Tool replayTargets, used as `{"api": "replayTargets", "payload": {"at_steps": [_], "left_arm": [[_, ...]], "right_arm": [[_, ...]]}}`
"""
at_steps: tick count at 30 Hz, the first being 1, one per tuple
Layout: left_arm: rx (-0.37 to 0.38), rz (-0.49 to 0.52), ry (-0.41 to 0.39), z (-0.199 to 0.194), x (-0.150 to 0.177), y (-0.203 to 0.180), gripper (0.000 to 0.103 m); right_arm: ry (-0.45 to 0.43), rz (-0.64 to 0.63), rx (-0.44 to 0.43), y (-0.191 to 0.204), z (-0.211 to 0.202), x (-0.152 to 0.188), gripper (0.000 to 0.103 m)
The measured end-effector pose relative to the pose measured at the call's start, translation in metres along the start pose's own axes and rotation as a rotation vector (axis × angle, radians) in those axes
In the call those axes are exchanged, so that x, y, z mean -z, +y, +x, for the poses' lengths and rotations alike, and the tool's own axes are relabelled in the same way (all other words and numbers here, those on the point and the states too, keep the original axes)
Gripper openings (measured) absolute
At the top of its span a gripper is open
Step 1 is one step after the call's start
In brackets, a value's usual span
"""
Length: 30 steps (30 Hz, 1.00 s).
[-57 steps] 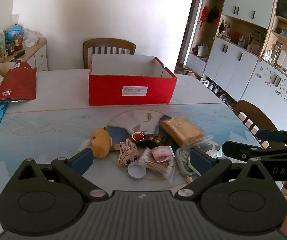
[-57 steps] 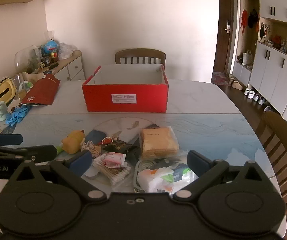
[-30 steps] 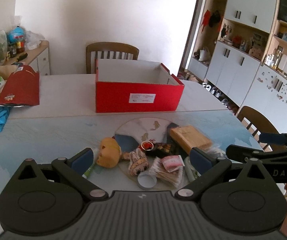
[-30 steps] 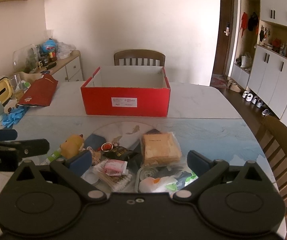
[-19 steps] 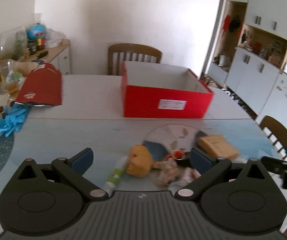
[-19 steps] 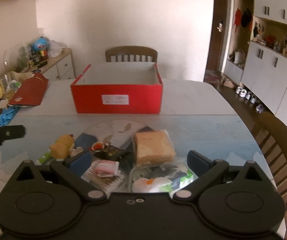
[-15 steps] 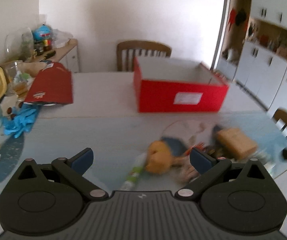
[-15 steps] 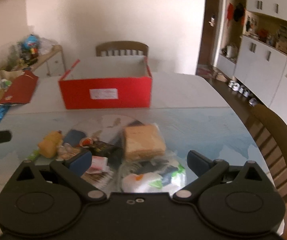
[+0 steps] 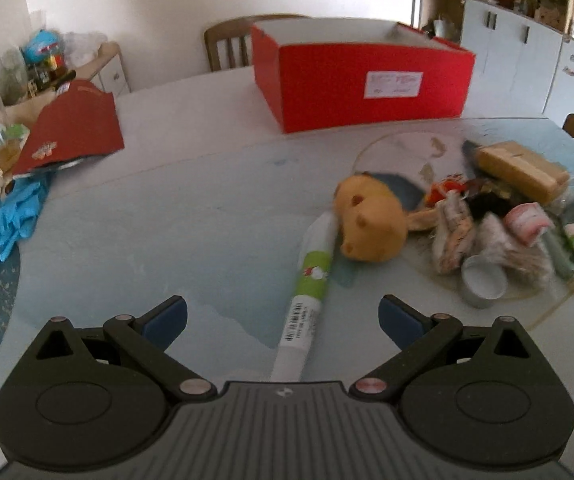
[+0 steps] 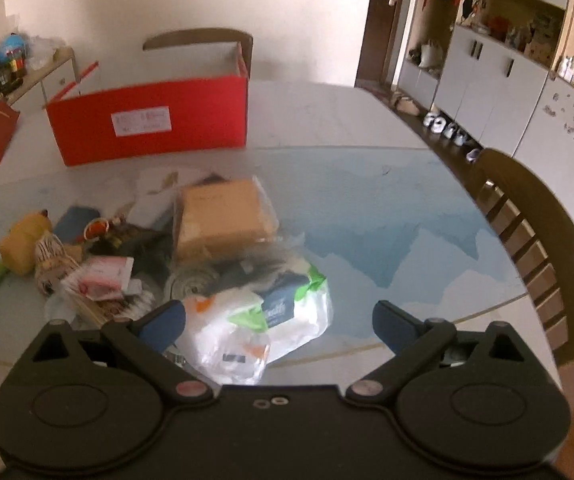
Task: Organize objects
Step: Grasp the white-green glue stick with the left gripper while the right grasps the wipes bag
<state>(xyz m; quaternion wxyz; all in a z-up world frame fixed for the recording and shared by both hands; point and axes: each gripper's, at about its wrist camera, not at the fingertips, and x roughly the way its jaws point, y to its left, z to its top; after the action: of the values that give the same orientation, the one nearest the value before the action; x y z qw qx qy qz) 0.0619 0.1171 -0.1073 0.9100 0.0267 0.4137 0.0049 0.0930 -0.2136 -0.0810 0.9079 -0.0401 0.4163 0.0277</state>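
Note:
A pile of small objects lies on the table in front of an open red box (image 9: pixel 363 88) (image 10: pixel 147 120). In the left wrist view a green-and-white tube (image 9: pixel 307 300) points toward me, its near end between the fingers of my open left gripper (image 9: pixel 283 316). A yellow plush toy (image 9: pixel 367 224) lies beyond the tube. In the right wrist view a clear bag of tissue packs (image 10: pixel 255 320) lies just ahead of my open right gripper (image 10: pixel 279 316), with a tan wrapped block (image 10: pixel 223 212) behind it. Neither gripper holds anything.
A red paper bag (image 9: pixel 75 132), blue gloves (image 9: pixel 11 220) and jars sit at the table's left. A small round tin (image 9: pixel 483 284) sits by the pile. Wooden chairs stand behind the box (image 10: pixel 199 38) and at the right edge (image 10: pixel 543 232). White cabinets line the right wall.
Both grippers dropped lower and closer to the table. The left one swung left, lining up over the tube. The right one shifted right, over the tissue bag.

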Motion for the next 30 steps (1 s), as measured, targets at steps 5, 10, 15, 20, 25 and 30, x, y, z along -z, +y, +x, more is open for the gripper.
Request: {"api": "replayTargets", "payload": {"at_steps": [5, 10, 15, 20, 25, 30], "left_arm": [[0.016, -0.004, 0.018, 0.010, 0.000, 0.007, 0.102], [0.032, 0.016, 0.034, 0.018, -0.001, 0.006, 0.094], [0.041, 0.031, 0.053, 0.023, -0.001, 0.005, 0.074], [0.059, 0.037, 0.054, 0.026, -0.002, 0.005, 0.062], [0.103, 0.061, 0.054, 0.026, -0.006, 0.004, 0.035], [0.134, 0.088, 0.063, 0.027, -0.008, 0.000, 0.016]], "right_arm": [[0.039, 0.080, 0.000, -0.006, 0.015, -0.003, 0.100], [0.055, 0.120, 0.017, -0.008, 0.026, -0.012, 0.098], [0.116, 0.208, 0.005, -0.016, 0.042, -0.014, 0.086], [0.150, 0.261, -0.026, -0.020, 0.048, -0.012, 0.070], [0.170, 0.253, -0.042, -0.014, 0.051, -0.013, 0.046], [0.156, 0.247, -0.046, -0.014, 0.045, -0.012, 0.029]]}}
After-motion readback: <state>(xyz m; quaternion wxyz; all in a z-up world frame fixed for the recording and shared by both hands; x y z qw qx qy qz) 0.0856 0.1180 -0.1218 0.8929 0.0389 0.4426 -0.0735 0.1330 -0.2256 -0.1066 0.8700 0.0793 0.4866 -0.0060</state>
